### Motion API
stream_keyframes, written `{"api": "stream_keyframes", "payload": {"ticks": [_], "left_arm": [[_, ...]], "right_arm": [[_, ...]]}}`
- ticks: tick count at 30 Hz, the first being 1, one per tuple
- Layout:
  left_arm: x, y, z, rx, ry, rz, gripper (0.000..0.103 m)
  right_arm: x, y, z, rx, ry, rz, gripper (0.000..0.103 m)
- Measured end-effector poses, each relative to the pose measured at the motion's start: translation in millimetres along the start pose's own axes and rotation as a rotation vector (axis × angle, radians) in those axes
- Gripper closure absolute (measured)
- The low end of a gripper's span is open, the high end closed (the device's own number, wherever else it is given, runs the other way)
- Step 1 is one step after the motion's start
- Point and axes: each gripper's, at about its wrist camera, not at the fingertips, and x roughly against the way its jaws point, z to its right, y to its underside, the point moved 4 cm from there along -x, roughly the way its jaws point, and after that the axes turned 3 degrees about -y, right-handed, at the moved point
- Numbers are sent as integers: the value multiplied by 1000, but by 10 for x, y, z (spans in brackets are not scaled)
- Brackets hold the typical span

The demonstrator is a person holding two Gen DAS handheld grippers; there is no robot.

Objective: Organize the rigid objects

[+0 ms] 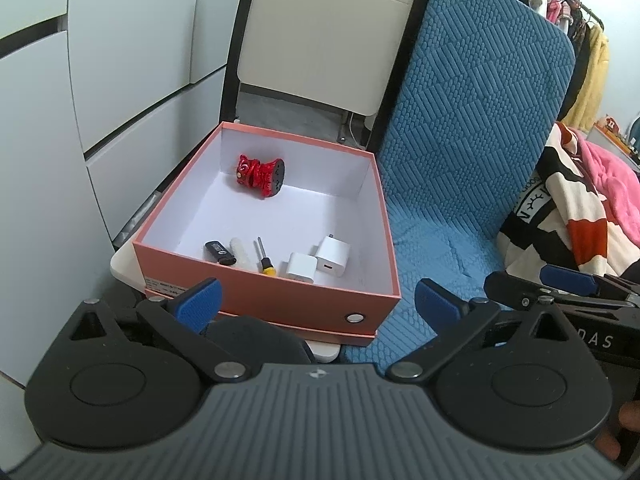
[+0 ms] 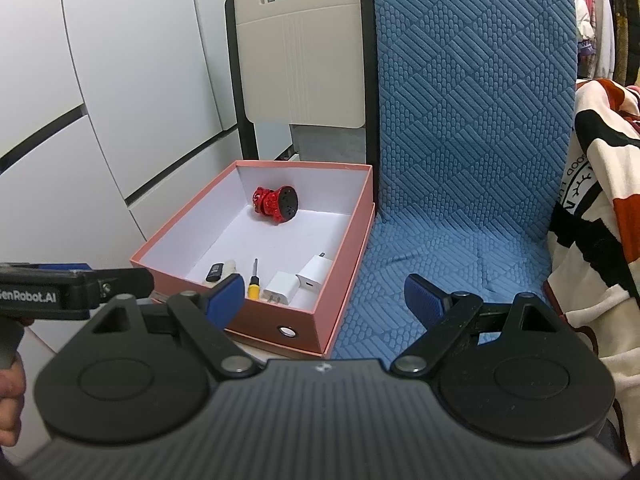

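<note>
even, soft indoor light; sharp focus; strong fisheye bending at edges

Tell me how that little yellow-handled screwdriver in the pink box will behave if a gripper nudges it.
The screwdriver looks rigid and probably light. Its thin round shaft and rounded handle suggest it may roll sideways across the box's smooth white floor. Chargers lie close beside it, so it could bump them.
</note>
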Motion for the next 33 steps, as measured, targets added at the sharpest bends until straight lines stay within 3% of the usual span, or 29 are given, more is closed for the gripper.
{"api": "stream_keyframes", "payload": {"ticks": [33], "left_arm": [[-23, 21, -20, -3, 4, -6, 0]], "right_arm": [[-2, 1, 13, 3, 14, 0, 14]]}}
